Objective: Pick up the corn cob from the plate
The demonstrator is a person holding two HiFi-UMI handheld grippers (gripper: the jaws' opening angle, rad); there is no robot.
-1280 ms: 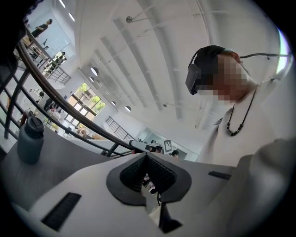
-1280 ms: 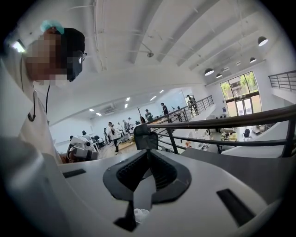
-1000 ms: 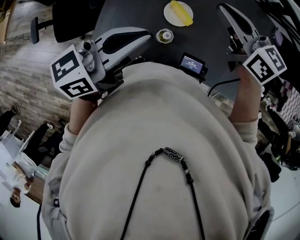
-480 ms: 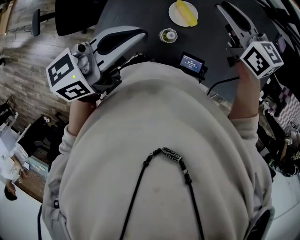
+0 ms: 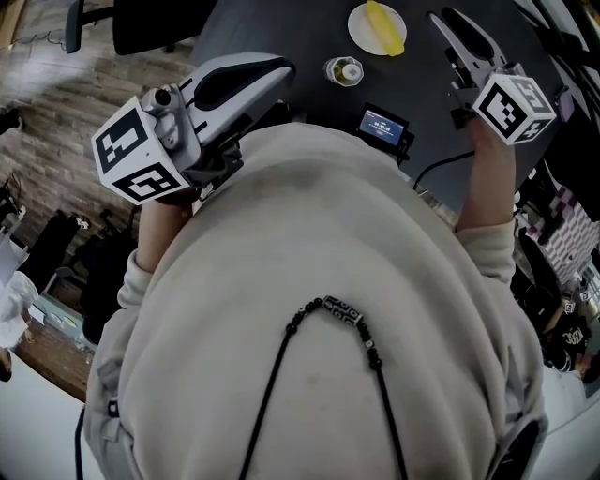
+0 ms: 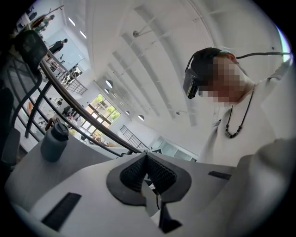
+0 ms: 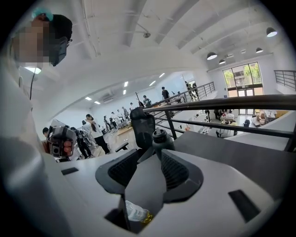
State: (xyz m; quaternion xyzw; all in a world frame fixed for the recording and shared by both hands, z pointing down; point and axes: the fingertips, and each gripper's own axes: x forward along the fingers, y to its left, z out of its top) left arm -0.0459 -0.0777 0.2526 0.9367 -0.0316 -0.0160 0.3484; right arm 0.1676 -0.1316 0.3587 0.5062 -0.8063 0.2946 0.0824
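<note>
The yellow corn cob [image 5: 385, 26] lies on a small white plate [image 5: 357, 30] at the far side of the dark table. My right gripper [image 5: 441, 21] hangs just to the right of the plate, apart from it. Its jaws have just been opening and now stand apart with nothing between them [image 7: 149, 157]; only the table top shows through the gap. My left gripper [image 5: 286, 67] is held near my chest, left of the plate. Its pads [image 6: 138, 172] meet, with nothing held.
A small jar with a pale lid [image 5: 344, 71] stands in front of the plate. A black device with a lit screen [image 5: 382, 124] and its cable lie at the near table edge. A dark bottle [image 7: 162, 139] and an office chair [image 7: 142, 125] stand beyond the table.
The right gripper has drawn closer to the plate and sunk. The left gripper has barely shifted. The whole scene has slid right in the head view.
</note>
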